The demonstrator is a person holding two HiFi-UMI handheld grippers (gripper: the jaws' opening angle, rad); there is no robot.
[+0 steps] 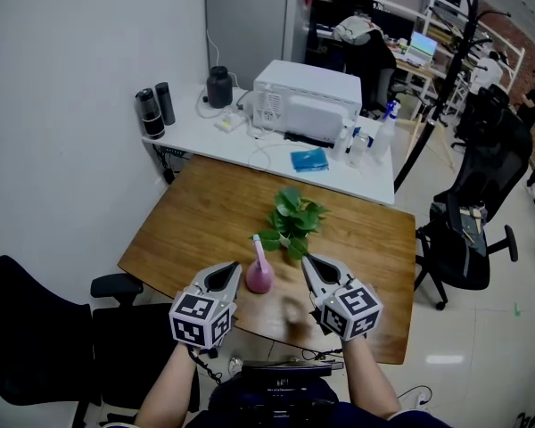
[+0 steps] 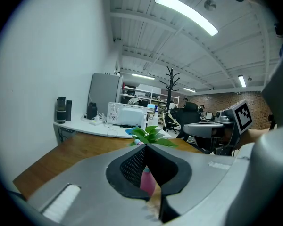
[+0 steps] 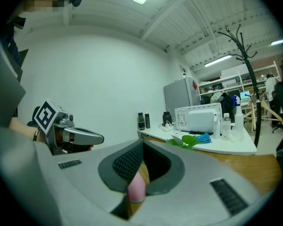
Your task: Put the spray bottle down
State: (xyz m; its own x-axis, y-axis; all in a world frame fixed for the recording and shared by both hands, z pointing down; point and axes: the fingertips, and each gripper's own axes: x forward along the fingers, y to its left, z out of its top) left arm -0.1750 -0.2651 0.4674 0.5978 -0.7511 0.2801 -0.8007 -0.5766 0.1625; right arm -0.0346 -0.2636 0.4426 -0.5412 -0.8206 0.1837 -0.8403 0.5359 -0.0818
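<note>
Head view shows spray bottle (image 1: 259,276) beside left tool (image 1: 233,273).

The near tabletop (image 1: 187,226) is brown wood with a visible grain and a soft sheen. The spray bottle (image 1: 259,278) looks like smooth pink plastic. The shells of the left gripper (image 1: 234,271) and right gripper (image 1: 307,262) are matt grey plastic, and their fingers (image 2: 132,166) are faced in black with a fine ridged texture. The far tabletop (image 1: 205,132) is smooth and white. The plant (image 1: 294,214) has glossy green leaves. The floor (image 1: 481,328) is shiny tile.
</note>
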